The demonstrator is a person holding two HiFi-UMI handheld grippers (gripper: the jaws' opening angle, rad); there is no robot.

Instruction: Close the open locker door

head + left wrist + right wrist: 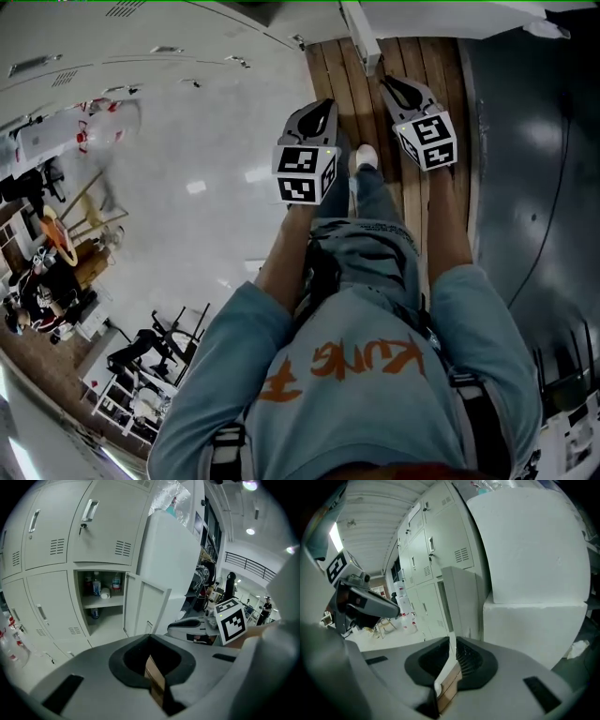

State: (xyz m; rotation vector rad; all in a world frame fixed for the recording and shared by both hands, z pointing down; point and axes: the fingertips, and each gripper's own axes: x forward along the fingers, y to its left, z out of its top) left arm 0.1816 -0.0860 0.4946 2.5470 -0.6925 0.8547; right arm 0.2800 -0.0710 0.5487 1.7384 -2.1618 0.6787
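The open locker (101, 604) is a lower compartment in the bank of pale grey lockers, with bottles on its shelf. Its door (145, 604) stands swung out to the right of the opening. In the right gripper view the door (461, 602) shows edge-on, straight ahead. My left gripper (150, 637) points at the door's lower part, jaws together and empty. My right gripper (452, 641) is shut too, with nothing in it. In the head view both grippers, left (323, 105) and right (389, 84), hang side by side short of the door (361, 33), not touching it.
Large white foam blocks (534, 550) are stacked right of the door. Closed lockers (56, 527) surround the open one. I stand on a wooden floor strip (441, 66). Desks, chairs and people (267, 606) are farther off in the room.
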